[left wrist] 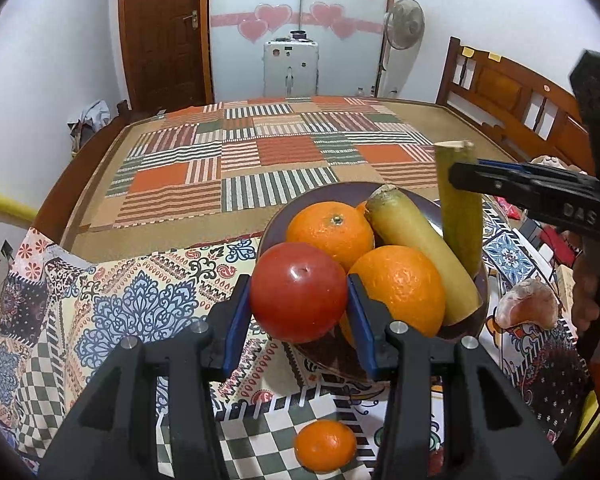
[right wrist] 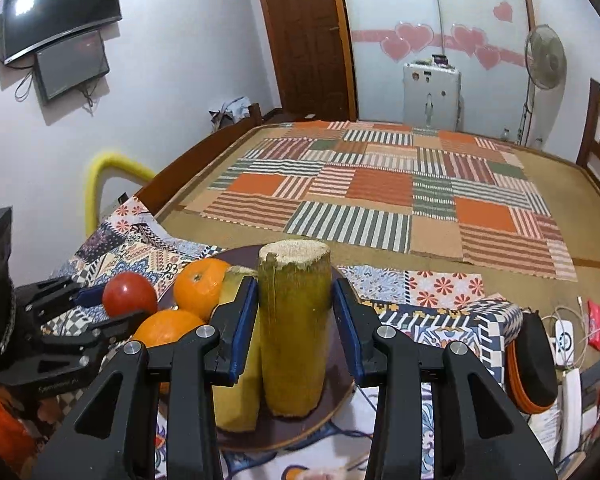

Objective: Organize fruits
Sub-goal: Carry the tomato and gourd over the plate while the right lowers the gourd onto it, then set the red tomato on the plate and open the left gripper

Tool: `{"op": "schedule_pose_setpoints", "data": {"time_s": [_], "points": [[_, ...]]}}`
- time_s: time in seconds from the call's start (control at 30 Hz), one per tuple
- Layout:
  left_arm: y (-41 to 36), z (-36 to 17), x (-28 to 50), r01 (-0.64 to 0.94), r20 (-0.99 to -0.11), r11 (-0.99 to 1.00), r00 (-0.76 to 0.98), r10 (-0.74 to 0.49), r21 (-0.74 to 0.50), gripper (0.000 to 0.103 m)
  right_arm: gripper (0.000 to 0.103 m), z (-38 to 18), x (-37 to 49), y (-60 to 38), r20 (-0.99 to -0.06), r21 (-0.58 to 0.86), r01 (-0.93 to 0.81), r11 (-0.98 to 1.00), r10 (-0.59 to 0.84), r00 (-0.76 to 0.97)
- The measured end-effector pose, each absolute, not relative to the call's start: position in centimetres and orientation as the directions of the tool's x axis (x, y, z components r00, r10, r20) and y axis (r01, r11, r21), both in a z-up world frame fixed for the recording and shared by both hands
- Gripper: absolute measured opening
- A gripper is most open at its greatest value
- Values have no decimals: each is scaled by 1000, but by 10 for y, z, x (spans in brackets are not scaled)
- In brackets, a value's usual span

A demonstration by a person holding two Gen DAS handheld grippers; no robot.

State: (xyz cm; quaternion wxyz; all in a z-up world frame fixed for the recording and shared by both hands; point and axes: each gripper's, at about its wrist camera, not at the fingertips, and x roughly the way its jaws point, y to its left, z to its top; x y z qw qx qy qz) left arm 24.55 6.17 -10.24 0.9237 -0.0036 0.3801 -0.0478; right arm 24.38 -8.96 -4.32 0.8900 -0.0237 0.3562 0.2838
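My left gripper point(left wrist: 298, 292) is shut on a red tomato point(left wrist: 299, 292) and holds it at the near rim of a dark plate point(left wrist: 274, 222). The plate holds two oranges point(left wrist: 330, 230) point(left wrist: 398, 286) and a lying sugarcane piece point(left wrist: 420, 252). My right gripper point(right wrist: 295, 300) is shut on an upright yellow-green sugarcane piece point(right wrist: 294, 328) whose base rests on the plate point(right wrist: 332, 408). The tomato point(right wrist: 129, 294) also shows in the right wrist view. A small tangerine point(left wrist: 325, 450) lies on the cloth below my left gripper.
A peeled tangerine point(left wrist: 528, 304) lies right of the plate on the patterned cloth point(left wrist: 120, 304). A bed with a striped patchwork mat point(left wrist: 260, 152) stretches beyond. An orange-rimmed black case point(right wrist: 530, 364), cables and clutter sit at the right.
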Motion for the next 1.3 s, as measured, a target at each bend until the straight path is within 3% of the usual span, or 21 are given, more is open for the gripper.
{"op": "schedule_pose_setpoints", "data": {"time_s": [0.17, 0.23, 0.47, 0.87, 1.3], "points": [[61, -102, 245, 84, -700, 996, 708, -88, -41, 48, 35, -45, 248, -77, -675, 122, -519, 846, 454, 581], [61, -103, 245, 74, -699, 997, 711, -77, -35, 53, 36, -46, 249, -73, -691, 119, -517, 847, 445, 570], [56, -100, 242, 95, -682, 995, 727, -73, -6, 53, 35, -52, 247, -72, -712, 126, -531, 838, 450, 540], [57, -82, 214, 94, -651, 996, 756, -69, 4, 53, 35, -22, 200, -89, -638, 19, -546, 838, 430, 639], [62, -67, 157, 95, -627, 994, 772, -104, -47, 57, 37, -22, 159, -135, -619, 40, -525, 850, 434, 655]]}}
